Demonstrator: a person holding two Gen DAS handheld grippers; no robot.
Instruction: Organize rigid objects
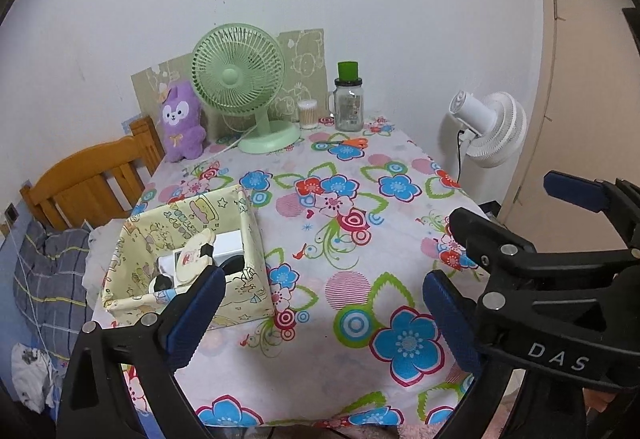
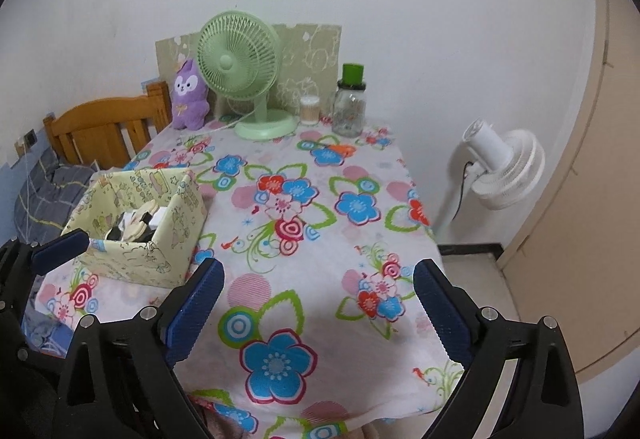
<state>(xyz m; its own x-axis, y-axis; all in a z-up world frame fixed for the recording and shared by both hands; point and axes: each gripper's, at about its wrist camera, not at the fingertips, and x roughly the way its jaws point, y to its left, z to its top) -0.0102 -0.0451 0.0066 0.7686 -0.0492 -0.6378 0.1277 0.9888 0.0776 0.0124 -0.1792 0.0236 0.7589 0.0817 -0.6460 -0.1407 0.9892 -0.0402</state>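
Left wrist view: the left gripper [image 1: 322,309] gapes wide over a floral tablecloth [image 1: 340,231], holding nothing. Its near finger partly hides a yellow patterned box [image 1: 248,231] whose jumbled contents are hard to identify.

Right wrist view: the right gripper [image 2: 319,303] likewise stands wide and empty; the box [image 2: 176,223] sits at the table's left edge.

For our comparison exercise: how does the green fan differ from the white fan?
The green fan stands on the table against the wall; the white fan stands on a pole beside the table. The green fan faces the camera, showing its grille; the white fan is turned away, showing its motor housing. Both have round grilles and a cord.
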